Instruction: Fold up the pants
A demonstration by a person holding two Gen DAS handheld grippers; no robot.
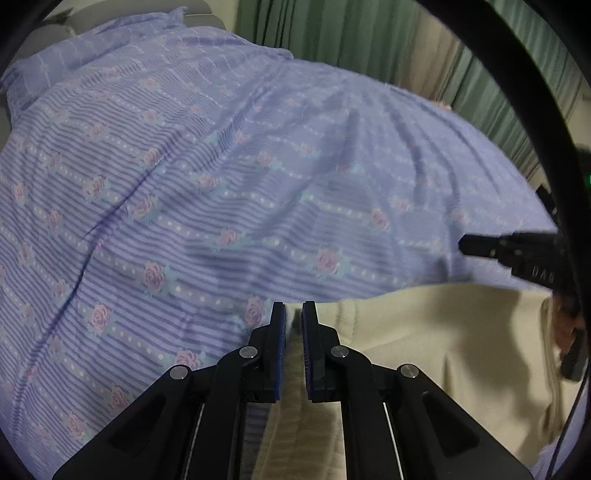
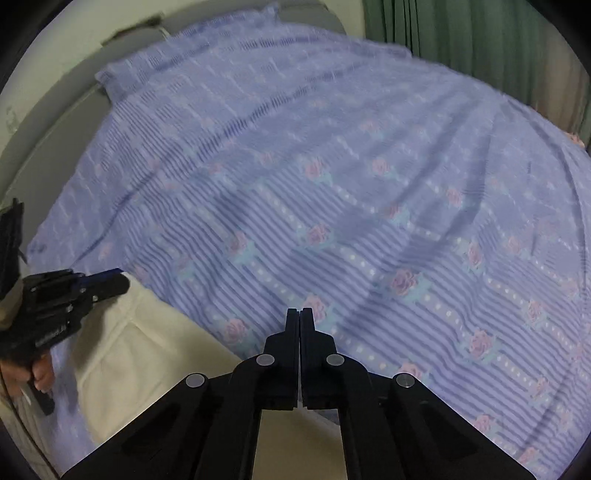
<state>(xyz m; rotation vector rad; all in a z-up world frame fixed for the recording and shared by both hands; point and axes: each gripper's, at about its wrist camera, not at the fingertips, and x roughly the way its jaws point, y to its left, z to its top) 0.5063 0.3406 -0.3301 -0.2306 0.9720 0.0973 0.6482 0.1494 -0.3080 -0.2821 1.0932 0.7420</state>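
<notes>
Cream pants lie on a bed at the near edge, also in the right wrist view. My left gripper is shut on the ribbed waistband edge of the pants, which runs between its blue pads. My right gripper has its fingers pressed together over the pants' edge; whether cloth is caught between them is hidden. The right gripper shows at the right of the left wrist view, and the left gripper shows at the left of the right wrist view.
A purple striped bedspread with pink roses covers the whole bed. Green curtains hang behind the bed. A grey headboard and pale wall stand at the far left.
</notes>
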